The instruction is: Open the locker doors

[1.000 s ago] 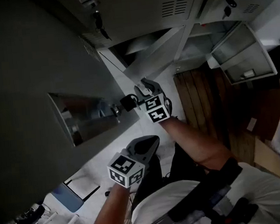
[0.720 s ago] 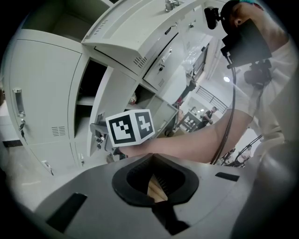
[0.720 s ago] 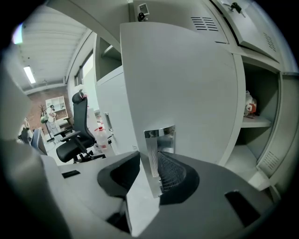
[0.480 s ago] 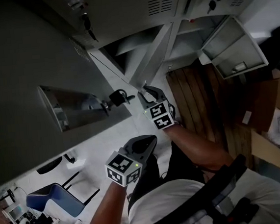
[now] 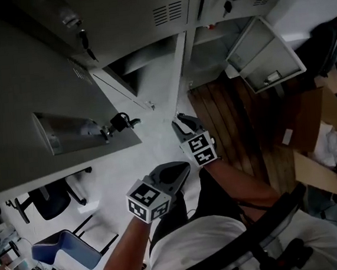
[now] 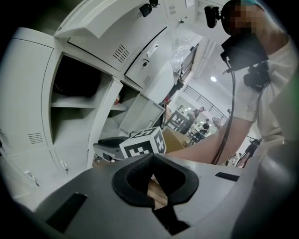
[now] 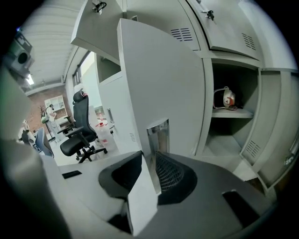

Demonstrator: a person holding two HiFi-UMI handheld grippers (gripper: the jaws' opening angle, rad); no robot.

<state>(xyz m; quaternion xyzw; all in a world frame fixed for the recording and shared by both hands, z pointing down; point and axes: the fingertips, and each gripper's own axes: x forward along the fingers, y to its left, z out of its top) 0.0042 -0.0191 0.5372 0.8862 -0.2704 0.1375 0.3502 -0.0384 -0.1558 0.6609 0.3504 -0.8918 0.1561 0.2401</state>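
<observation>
Right tongs narrowing at an open locker door

The right gripper (image 7: 149,164) has its jaws closing, with the edge of the open locker door (image 7: 159,74) lined up between them, unpressed. The left gripper (image 6: 150,159) hangs low, jaws together and empty. An open compartment (image 7: 229,126) lies beyond.

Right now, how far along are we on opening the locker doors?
Done: the lower right door hangs wide and the compartment beside it is open. In hand: the big door is swung out, its edge between the right gripper's closing jaws; the left gripper is shut, idle. Left: two upper keyed doors look closed.
</observation>
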